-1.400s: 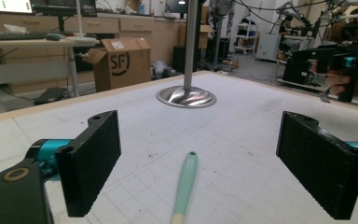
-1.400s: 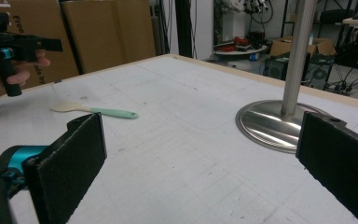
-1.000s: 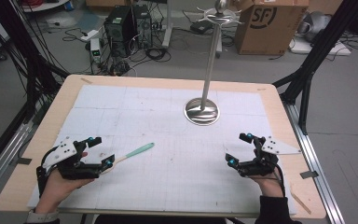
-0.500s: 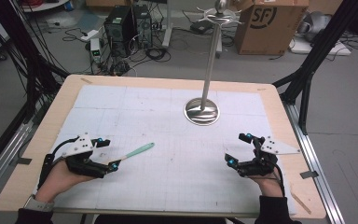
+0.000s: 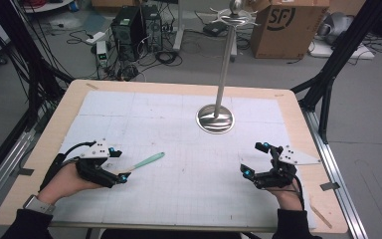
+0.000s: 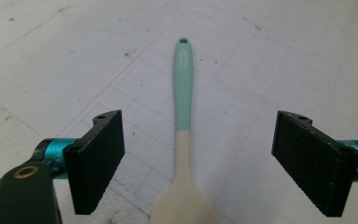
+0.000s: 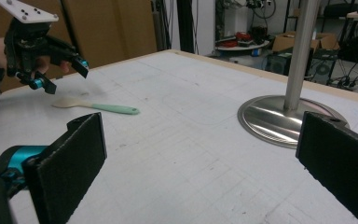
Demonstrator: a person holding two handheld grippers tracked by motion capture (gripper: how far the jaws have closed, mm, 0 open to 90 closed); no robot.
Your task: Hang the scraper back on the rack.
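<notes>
A spoon (image 5: pixel 146 161) with a teal handle and a cream head lies flat on the white gridded mat (image 5: pixel 179 129), left of centre. My left gripper (image 5: pixel 120 165) is open and hovers just over the cream head. In the left gripper view the spoon (image 6: pixel 183 93) runs straight away between the two black pads (image 6: pixel 98 158), which stand well clear of it on both sides. From the right gripper view the left gripper (image 7: pixel 60 74) hangs above the spoon's head (image 7: pixel 67 102). My right gripper (image 5: pixel 253 159) is open near the table's front right, with nothing between its pads (image 7: pixel 70 163).
A metal stand with a round base (image 5: pixel 215 118) and a tall pole (image 5: pixel 225 64) rises at the back centre of the mat. The wooden table edge (image 5: pixel 323 199) runs close by the right hand. Cables, a computer and a cardboard box (image 5: pixel 283 25) sit on the floor behind.
My left gripper has moved to the right along the table, so the spoon's cream head now lies between its jaws. The right gripper and the spoon have stayed put.
</notes>
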